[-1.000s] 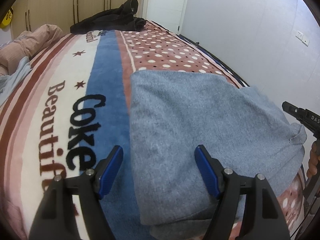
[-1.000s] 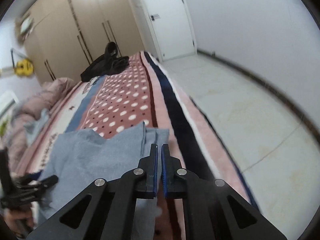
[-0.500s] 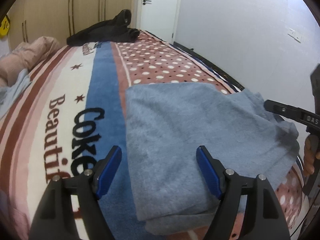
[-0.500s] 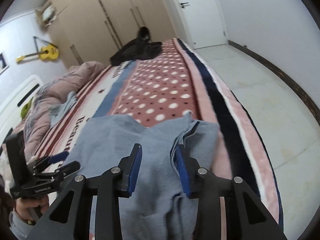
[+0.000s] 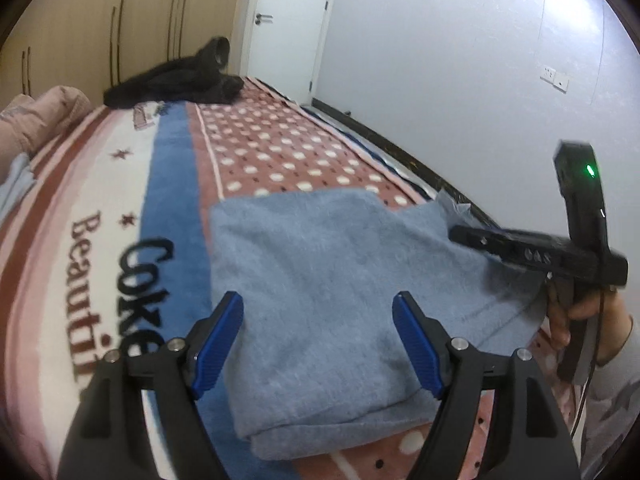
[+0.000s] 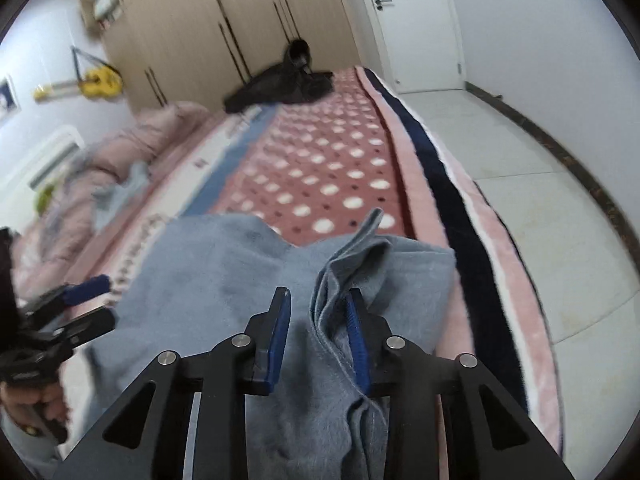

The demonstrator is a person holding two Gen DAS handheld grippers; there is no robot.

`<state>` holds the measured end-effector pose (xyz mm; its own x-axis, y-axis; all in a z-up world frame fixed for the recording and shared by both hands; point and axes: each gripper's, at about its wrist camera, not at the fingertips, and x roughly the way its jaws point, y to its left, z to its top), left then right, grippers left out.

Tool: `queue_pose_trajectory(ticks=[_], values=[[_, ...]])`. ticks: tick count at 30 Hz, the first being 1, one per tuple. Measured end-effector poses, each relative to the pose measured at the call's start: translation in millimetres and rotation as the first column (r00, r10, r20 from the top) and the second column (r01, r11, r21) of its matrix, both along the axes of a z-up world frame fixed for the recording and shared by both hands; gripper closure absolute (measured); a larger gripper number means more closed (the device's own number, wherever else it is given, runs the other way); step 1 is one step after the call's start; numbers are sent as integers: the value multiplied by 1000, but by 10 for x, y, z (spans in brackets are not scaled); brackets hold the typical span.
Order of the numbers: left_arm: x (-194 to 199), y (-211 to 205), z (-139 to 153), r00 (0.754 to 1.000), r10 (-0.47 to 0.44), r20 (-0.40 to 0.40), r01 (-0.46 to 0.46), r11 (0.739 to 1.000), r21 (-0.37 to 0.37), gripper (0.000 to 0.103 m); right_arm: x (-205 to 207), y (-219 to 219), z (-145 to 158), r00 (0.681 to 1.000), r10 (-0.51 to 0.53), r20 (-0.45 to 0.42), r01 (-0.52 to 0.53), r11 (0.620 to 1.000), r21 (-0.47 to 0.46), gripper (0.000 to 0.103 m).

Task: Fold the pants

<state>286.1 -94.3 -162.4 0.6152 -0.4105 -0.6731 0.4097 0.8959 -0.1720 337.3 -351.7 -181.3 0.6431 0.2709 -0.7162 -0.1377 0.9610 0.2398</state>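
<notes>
A: How much room is around the pants (image 5: 332, 280)?

B: They lie folded on the bed (image 5: 280, 152), their right side close to the bed's edge, with bare floor (image 6: 520, 160) beyond. Ahead of both tools the blanket runs free up to a black jacket (image 5: 176, 84).

A: And the tools?

B: The left tool (image 5: 318, 330) hovers wide open over the pants' near part, holding nothing. The right tool (image 6: 318, 320) has just been closing partway; a raised fold of the pants stands between its jaws, against the right pad (image 6: 356, 344).
</notes>
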Motion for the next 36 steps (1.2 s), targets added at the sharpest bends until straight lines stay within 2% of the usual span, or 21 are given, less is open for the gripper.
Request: queue_pose_trajectory(ticks=[3, 5, 11, 15, 19, 23, 25, 27, 28, 29, 30, 32, 36], values=[[-9, -49, -120, 1000, 9, -12, -9, 999, 45, 29, 111, -2, -79, 997, -47, -54, 45, 998, -37, 77], [-19, -77, -169, 1000, 12, -13, -11, 997, 79, 29, 107, 0, -93, 998, -61, -30, 60, 998, -33, 98], [-43, -83, -191, 1000, 14, -13, -13, 997, 81, 28, -166, -124, 33, 993, -85, 81, 76, 992, 101, 101], [-71, -102, -171, 1000, 4, -4, -4, 997, 82, 28, -353, -228, 119, 985, -117, 127, 104, 989, 104, 101], [-91, -124, -147, 1000, -5, -1, 5, 996, 92, 27, -399, -262, 88, 981, -149, 120, 148, 989, 23, 101], [-43, -103, -191, 1000, 11, -28, -7, 992, 129, 24, -294, -317, -42, 981, -179, 78, 180, 984, -12, 101], [-21, -49, -193, 999, 17, -43, -12, 992, 123, 24, -233, -307, -100, 984, -169, 47, 171, 985, -35, 100], [-26, 56, -103, 999, 34, -26, -32, 995, 93, 24, -216, -313, -68, 986, -163, 22, 164, 985, -58, 95], [-30, 105, -47, 999, 44, -13, -43, 996, 75, 24, -231, -328, -15, 985, -171, 24, 172, 983, -65, 85], [-26, 151, 8, 999, 51, -5, -50, 997, 53, 24, -272, -338, 76, 979, -196, 48, 199, 976, -87, 80], [-5, 192, 69, 998, 55, -5, -55, 998, 27, 24, -315, -330, 163, 974, -211, 81, 219, 969, -111, 80], [57, 202, 153, 999, 51, -10, -51, 999, 3, 24, -420, -283, 345, 976, -176, 131, 192, 974, -119, 80], [102, 12, 122, 998, -41, -41, 39, 998, -39, 24, -489, 46, 488, 993, 3, 120, -2, 1000, -8, 80]])
